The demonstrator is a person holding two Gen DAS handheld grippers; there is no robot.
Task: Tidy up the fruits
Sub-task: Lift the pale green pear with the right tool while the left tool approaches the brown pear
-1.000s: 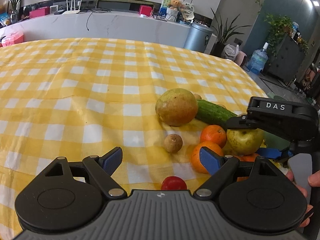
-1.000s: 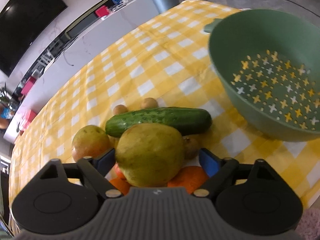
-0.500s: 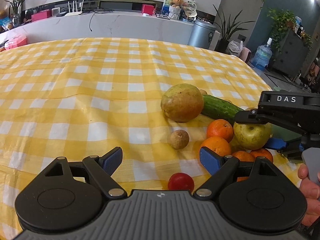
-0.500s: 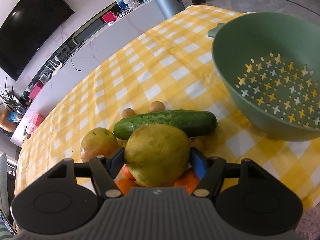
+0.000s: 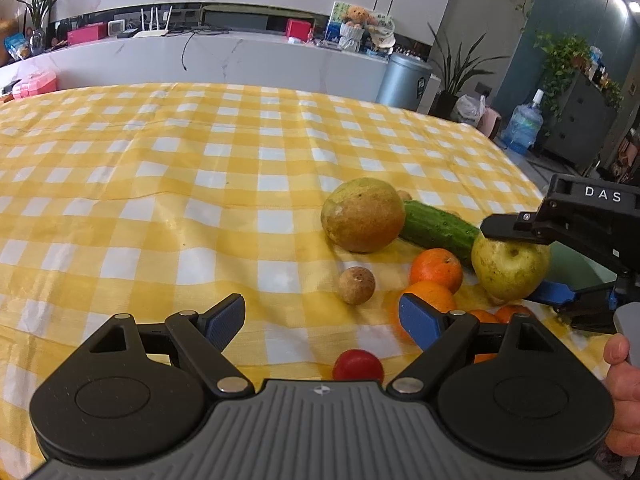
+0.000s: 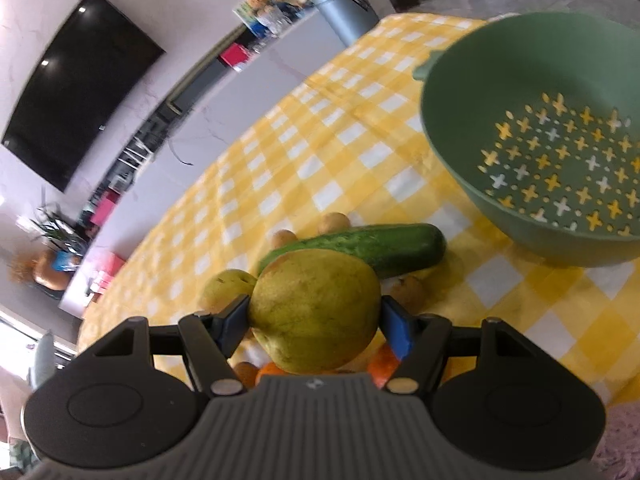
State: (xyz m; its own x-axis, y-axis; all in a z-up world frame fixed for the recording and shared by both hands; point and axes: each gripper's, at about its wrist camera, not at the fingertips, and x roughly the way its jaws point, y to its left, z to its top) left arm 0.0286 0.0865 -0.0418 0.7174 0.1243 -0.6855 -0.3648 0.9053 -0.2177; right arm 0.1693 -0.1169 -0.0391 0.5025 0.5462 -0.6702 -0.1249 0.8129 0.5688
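My right gripper [image 6: 315,322] is shut on a yellow-green pear [image 6: 316,312], with both blue pads pressed to its sides. The left wrist view shows the same pear [image 5: 508,268] held in that gripper [image 5: 530,262] at the right, just over the oranges [image 5: 436,270]. My left gripper [image 5: 322,316] stands open over the cloth with nothing between its fingers. A small brown fruit [image 5: 357,285] and a red tomato [image 5: 358,366] lie near it. Behind them rest a large brownish-green fruit [image 5: 362,214] and a cucumber [image 5: 436,228].
A green colander [image 6: 452,148] with cross-shaped holes sits on the yellow checked tablecloth [image 5: 160,200], to the right of the cucumber [image 6: 372,246]. A few small brown fruits [image 6: 334,222] lie behind the cucumber. A person's hand [image 5: 622,392] holds the right gripper's handle.
The right gripper's jaws closed from wide apart onto the pear's sides. The right wrist view has tilted a little. The left gripper has stayed open in place.
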